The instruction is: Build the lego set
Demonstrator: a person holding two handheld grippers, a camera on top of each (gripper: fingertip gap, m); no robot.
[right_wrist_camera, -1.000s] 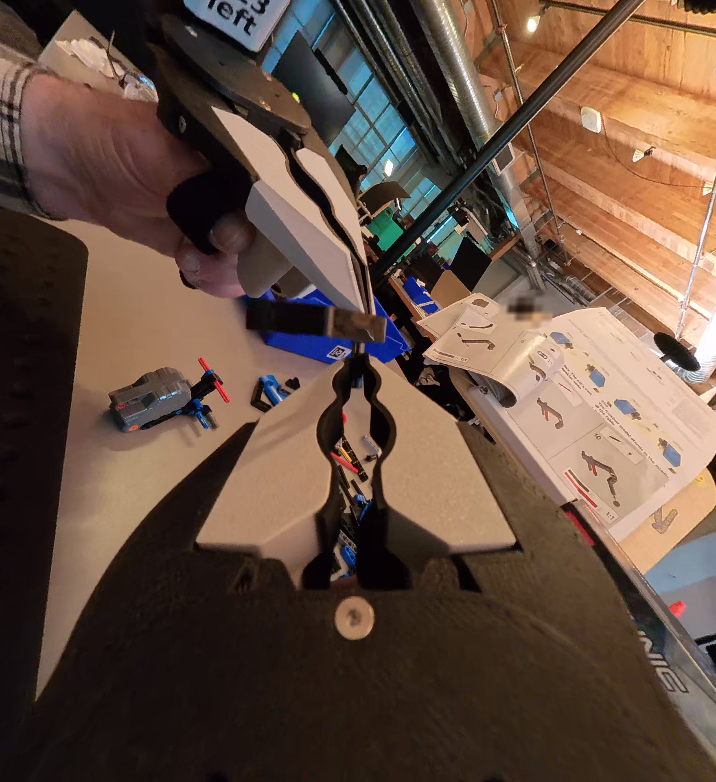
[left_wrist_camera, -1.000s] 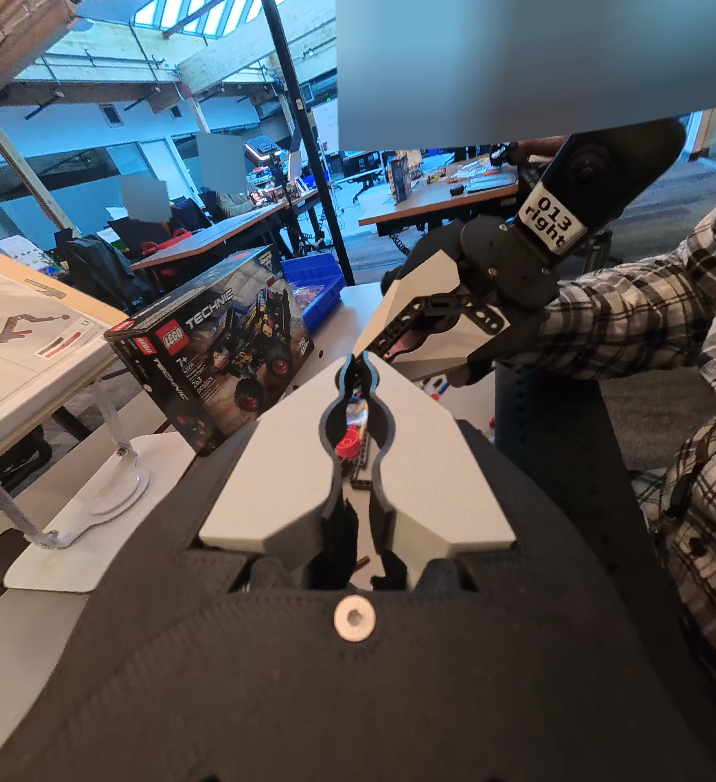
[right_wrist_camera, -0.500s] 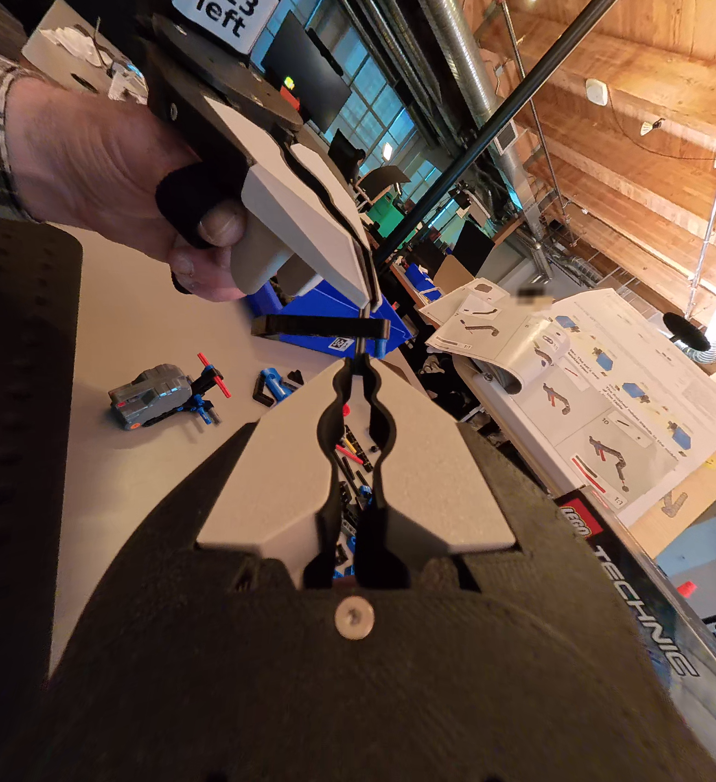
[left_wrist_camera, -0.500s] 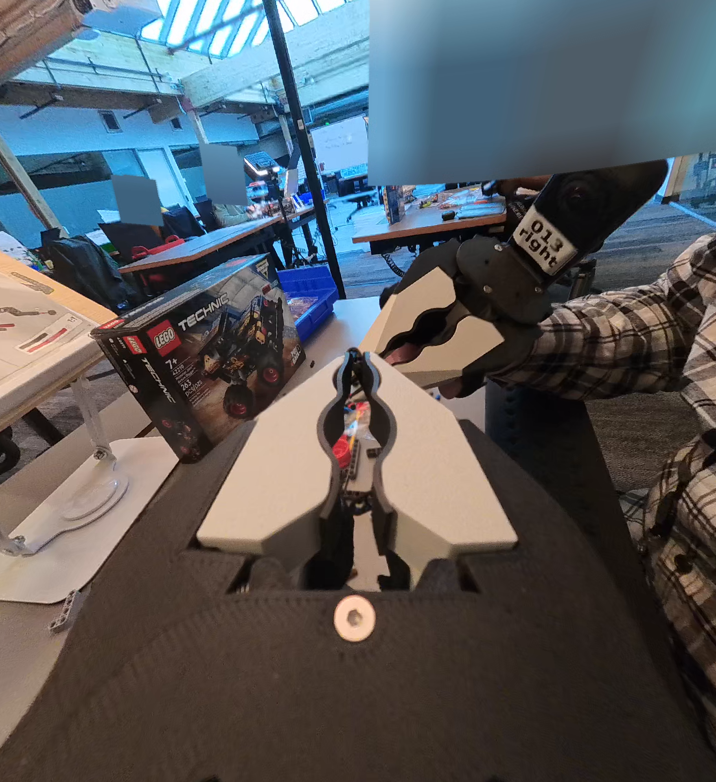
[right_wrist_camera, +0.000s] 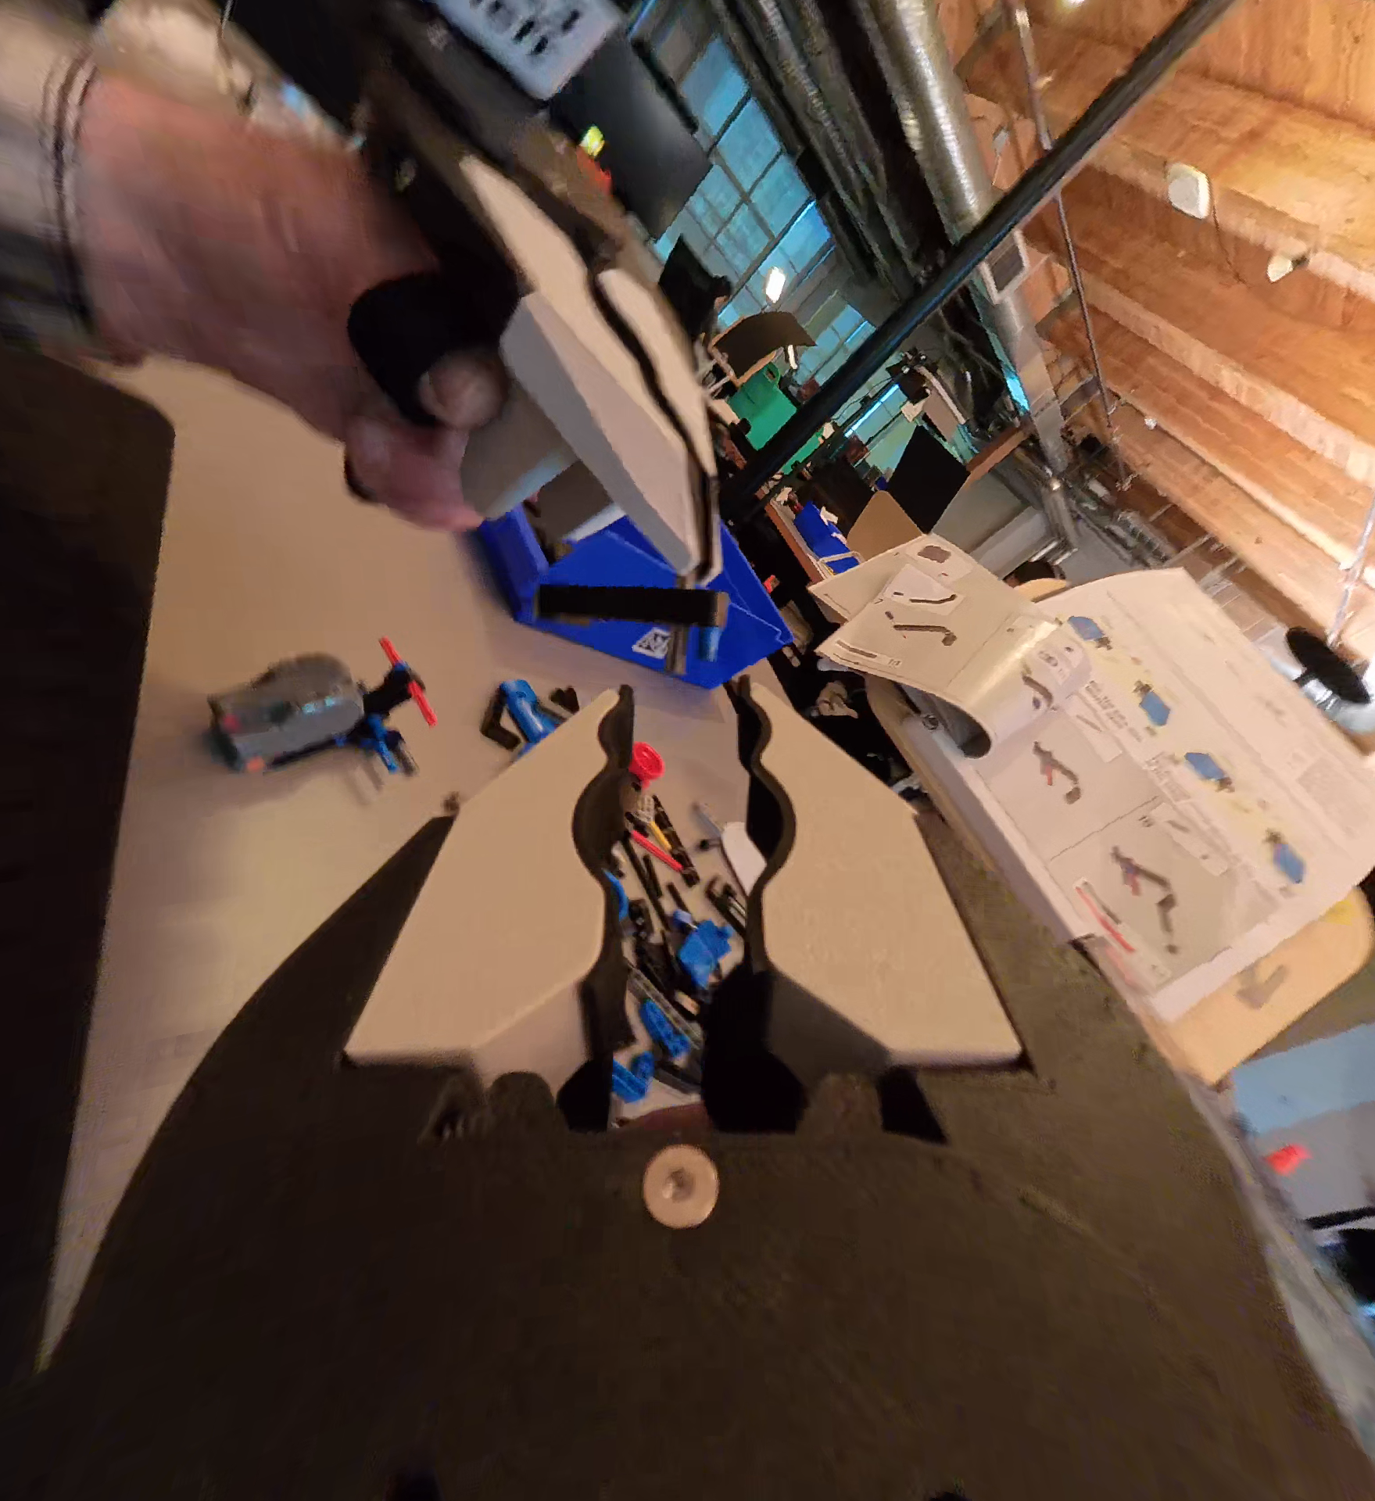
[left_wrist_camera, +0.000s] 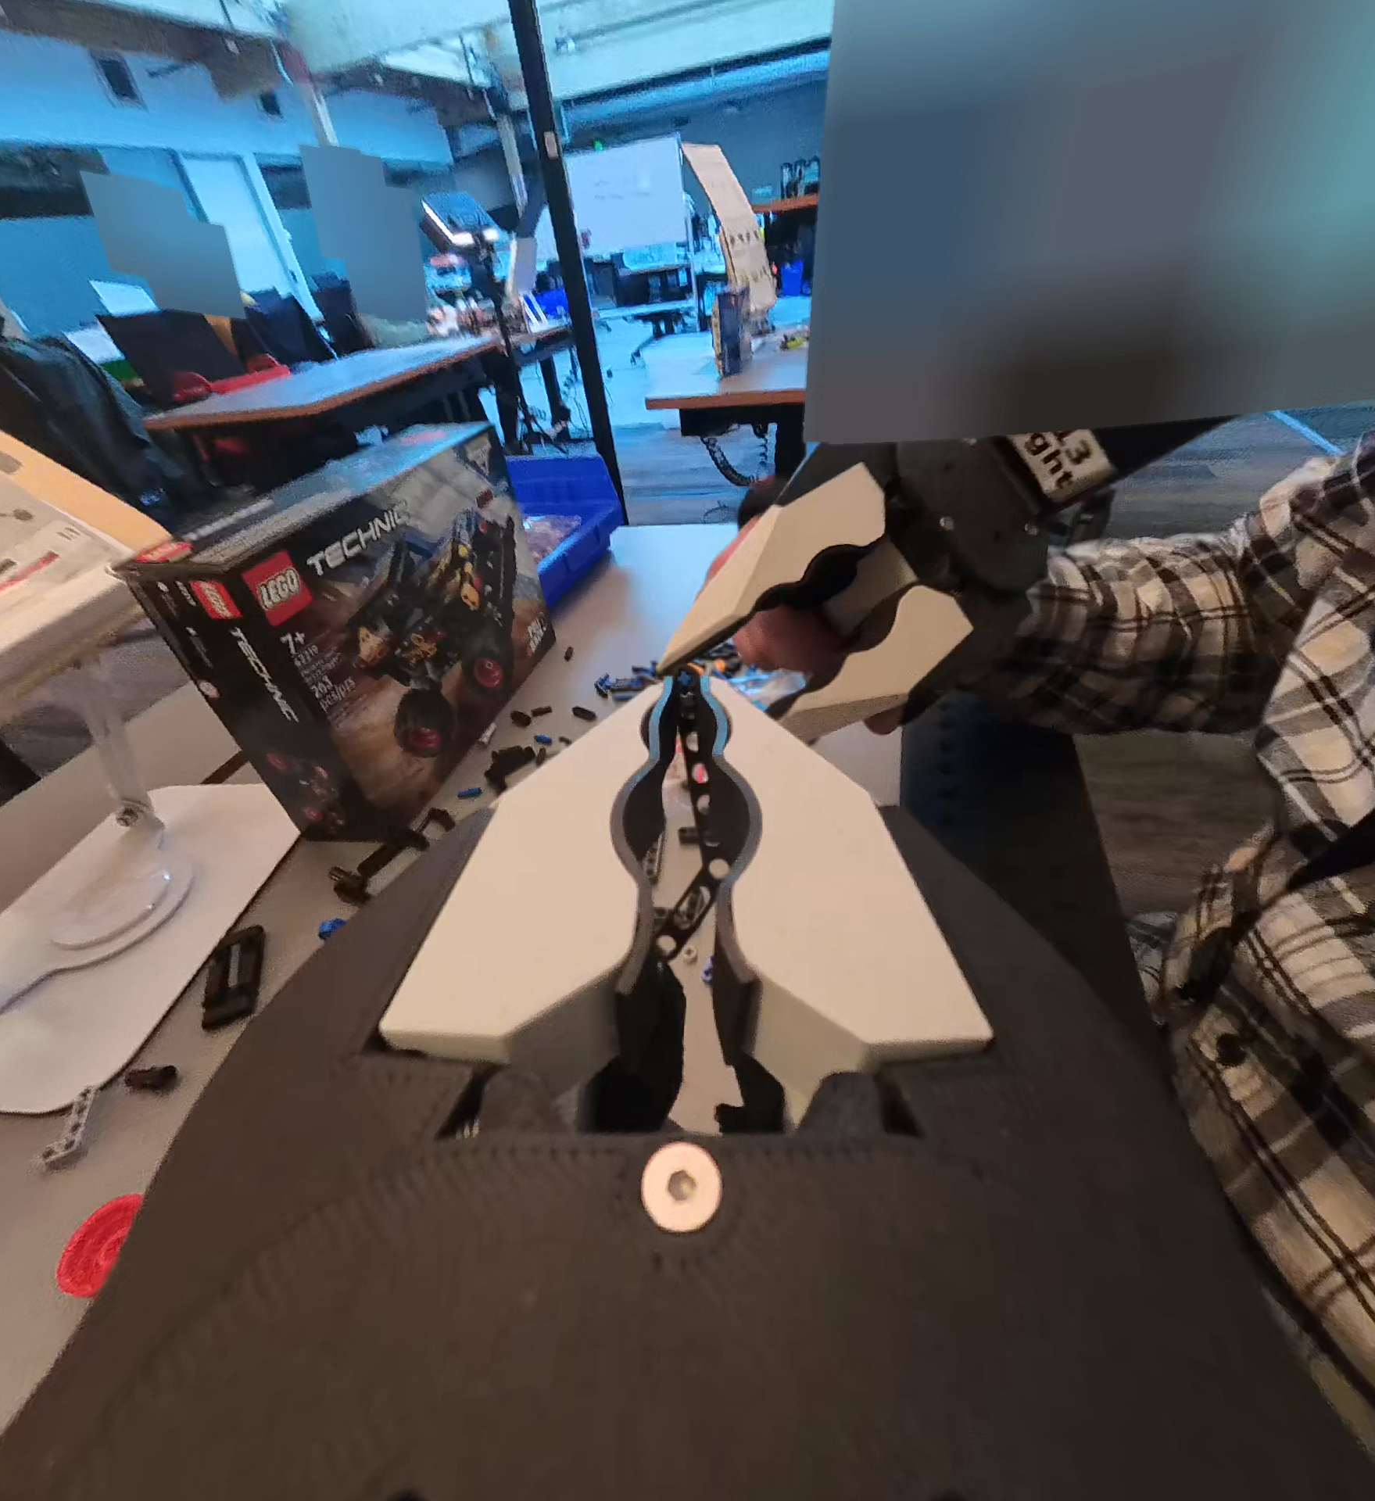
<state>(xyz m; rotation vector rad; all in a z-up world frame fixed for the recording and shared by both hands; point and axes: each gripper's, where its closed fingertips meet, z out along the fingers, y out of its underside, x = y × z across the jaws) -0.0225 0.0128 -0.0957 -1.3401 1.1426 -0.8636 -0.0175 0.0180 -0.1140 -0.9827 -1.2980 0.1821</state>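
Black perforated beam (right_wrist_camera: 627, 605) pinched at tip of left gripper (right_wrist_camera: 696, 568), held above table (right_wrist_camera: 278, 520), horizontal in right wrist view; blue pin at its end. Same beam (left_wrist_camera: 696, 800) runs lengthwise between closed left fingers in left wrist view. Right gripper (right_wrist_camera: 680, 698) just below beam, jaws apart, holding nothing. Loose blue, black, red parts (right_wrist_camera: 668, 893) scattered on table beneath. Grey motor assembly (right_wrist_camera: 294, 715) off to side. Blue bin (right_wrist_camera: 627, 568) behind. Instruction booklet (right_wrist_camera: 1114, 772) open on stand. Lego box (left_wrist_camera: 343, 633) upright beside it.

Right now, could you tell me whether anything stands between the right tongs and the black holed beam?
Nothing visible does: only open air separates the open right tongs from the black holed beam pinched in the left tongs.
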